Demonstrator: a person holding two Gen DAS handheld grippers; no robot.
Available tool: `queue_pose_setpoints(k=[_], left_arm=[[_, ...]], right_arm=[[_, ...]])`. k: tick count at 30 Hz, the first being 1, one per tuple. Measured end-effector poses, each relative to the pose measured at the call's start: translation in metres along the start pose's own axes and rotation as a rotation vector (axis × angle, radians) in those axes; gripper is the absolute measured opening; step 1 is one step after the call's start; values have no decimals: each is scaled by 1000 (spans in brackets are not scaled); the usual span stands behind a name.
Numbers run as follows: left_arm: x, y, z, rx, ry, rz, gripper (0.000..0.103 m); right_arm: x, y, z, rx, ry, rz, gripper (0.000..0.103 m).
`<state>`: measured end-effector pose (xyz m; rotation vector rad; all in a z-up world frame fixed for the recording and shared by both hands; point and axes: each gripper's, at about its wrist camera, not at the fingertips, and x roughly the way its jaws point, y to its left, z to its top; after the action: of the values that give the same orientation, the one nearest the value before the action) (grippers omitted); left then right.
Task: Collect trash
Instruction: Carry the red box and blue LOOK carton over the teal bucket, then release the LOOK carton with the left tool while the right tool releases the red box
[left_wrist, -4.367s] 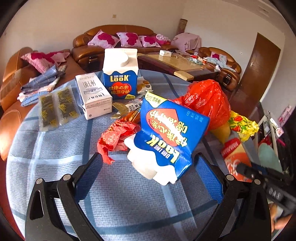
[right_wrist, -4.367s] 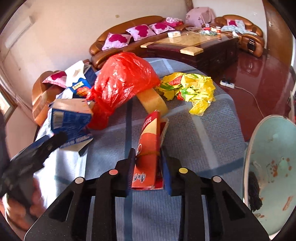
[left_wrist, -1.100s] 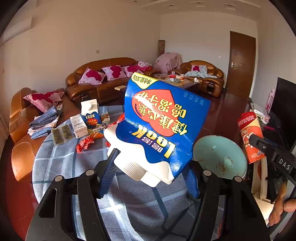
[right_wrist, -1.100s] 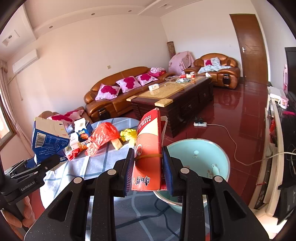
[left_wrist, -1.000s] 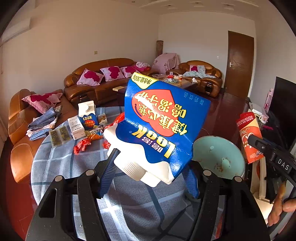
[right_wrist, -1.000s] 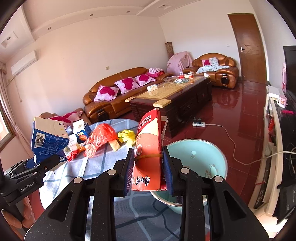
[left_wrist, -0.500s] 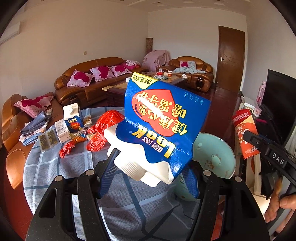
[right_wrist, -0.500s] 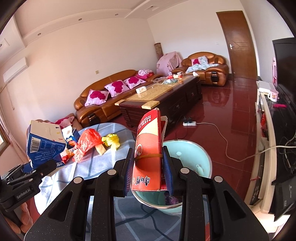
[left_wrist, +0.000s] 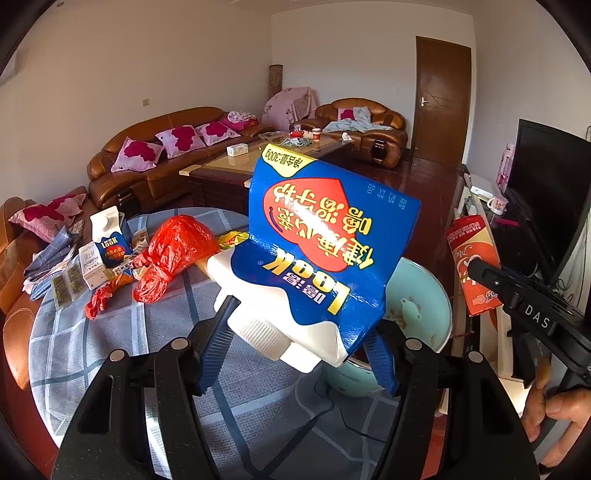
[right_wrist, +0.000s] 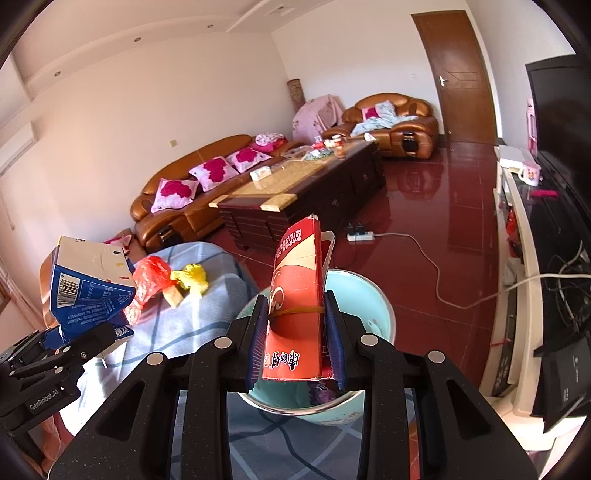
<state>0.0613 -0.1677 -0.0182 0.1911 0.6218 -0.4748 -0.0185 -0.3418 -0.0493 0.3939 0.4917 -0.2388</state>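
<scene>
My left gripper (left_wrist: 299, 354) is shut on a blue and white milk carton (left_wrist: 321, 251), held upside down in the air over the table's near edge. The same carton (right_wrist: 85, 291) shows at the left of the right wrist view. My right gripper (right_wrist: 295, 332) is shut on a flat red carton (right_wrist: 295, 306) with a rubber band round it, held above a pale green bin (right_wrist: 373, 306). In the left wrist view that red carton (left_wrist: 472, 266) hangs just right of the bin (left_wrist: 424, 295). A hand (left_wrist: 554, 413) grips the right tool.
On the round table's blue checked cloth (left_wrist: 92, 332) lie a red plastic bag (left_wrist: 173, 251), a yellow wrapper (right_wrist: 192, 275), a second milk carton (left_wrist: 110, 240), a white box (left_wrist: 90, 264) and red scraps (left_wrist: 101, 299). Sofas, a coffee table (right_wrist: 295, 188), a TV stand (right_wrist: 524, 258) and a floor cable surround it.
Both grippers have carried their cartons away from the table's middle toward the green bin and slightly down. The bin now sits closer, under the red carton. Both grips stay unchanged.
</scene>
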Motion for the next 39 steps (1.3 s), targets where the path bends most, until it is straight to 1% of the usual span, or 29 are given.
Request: queue_pose_setpoints(k=[12, 21, 29, 36, 37, 38, 39], left_arm=[[39, -29, -2, 30, 64, -33, 64], [72, -61, -4, 65, 119, -65, 64], [95, -75, -10, 71, 177, -78, 64], [117, -89, -13, 80, 217, -100, 65], [118, -89, -14, 79, 214, -103, 66], [117, -89, -14, 84, 209, -97, 69], [116, -89, -14, 88, 205, -87, 81]], right_arm=[[10, -25, -5, 34, 13, -52, 31], [17, -44, -9, 75, 31, -79, 31], [19, -59, -9, 115, 32, -102, 31], [14, -63, -5, 126, 19, -107, 31], [13, -63, -5, 128, 17, -108, 31], [13, -63, -6, 130, 17, -108, 31], [14, -63, -6, 134, 19, -109, 31]])
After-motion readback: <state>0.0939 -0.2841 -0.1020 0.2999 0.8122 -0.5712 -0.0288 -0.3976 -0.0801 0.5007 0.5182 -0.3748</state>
